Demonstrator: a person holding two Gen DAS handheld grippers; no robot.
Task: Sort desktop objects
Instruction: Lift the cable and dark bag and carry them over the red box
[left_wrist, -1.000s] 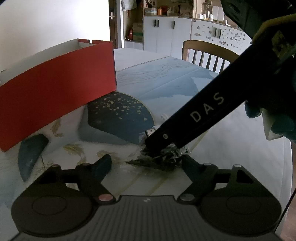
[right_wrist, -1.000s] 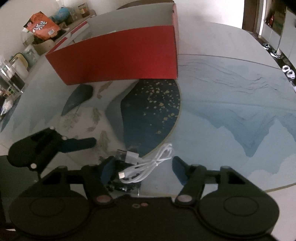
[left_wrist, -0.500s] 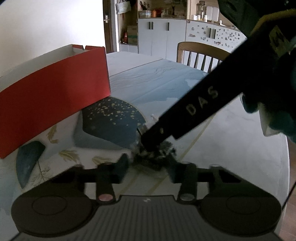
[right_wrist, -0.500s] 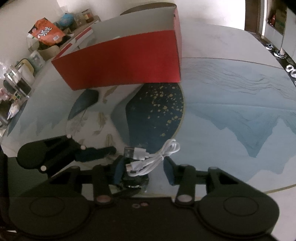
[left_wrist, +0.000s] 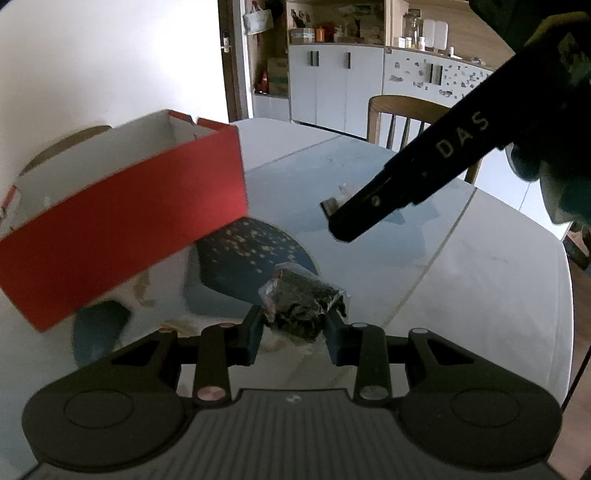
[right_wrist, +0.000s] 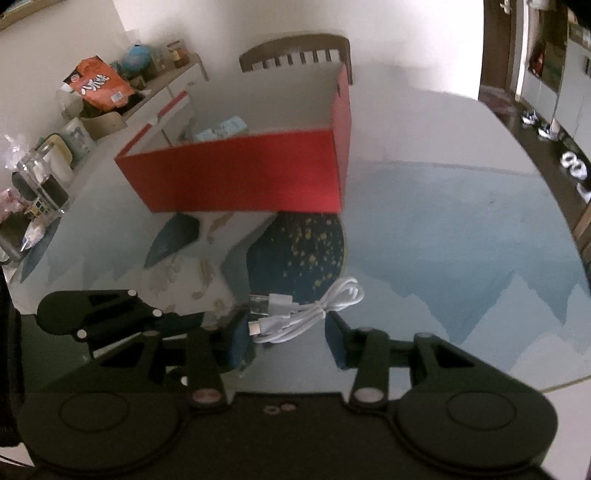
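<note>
In the left wrist view my left gripper (left_wrist: 293, 316) is closing, its pads pressing a dark packet in clear wrap (left_wrist: 301, 293) that hangs above the table. In the right wrist view my right gripper (right_wrist: 286, 325) is also closing, pinching a coiled white USB cable (right_wrist: 332, 295) clear of the tabletop. The open red box (left_wrist: 122, 229) (right_wrist: 240, 177) stands beyond both, white inside, with a light-blue item (right_wrist: 221, 129) on its floor. Seen from the left wrist view, the right gripper (left_wrist: 341, 221) hovers up and to the right, the cable's plug (left_wrist: 331, 202) at its tip.
The round table (left_wrist: 461, 295) has a blue mountain pattern and a dark speckled patch (right_wrist: 295, 251). A wooden chair (left_wrist: 406, 114) stands behind it and another chair (right_wrist: 295, 51) beyond the box. A cluttered sideboard (right_wrist: 96, 88) lies to the left.
Both grippers went from wide open to closed on their items, the left on the packet, the right on the cable. Both then rose, lifting these off the table.
</note>
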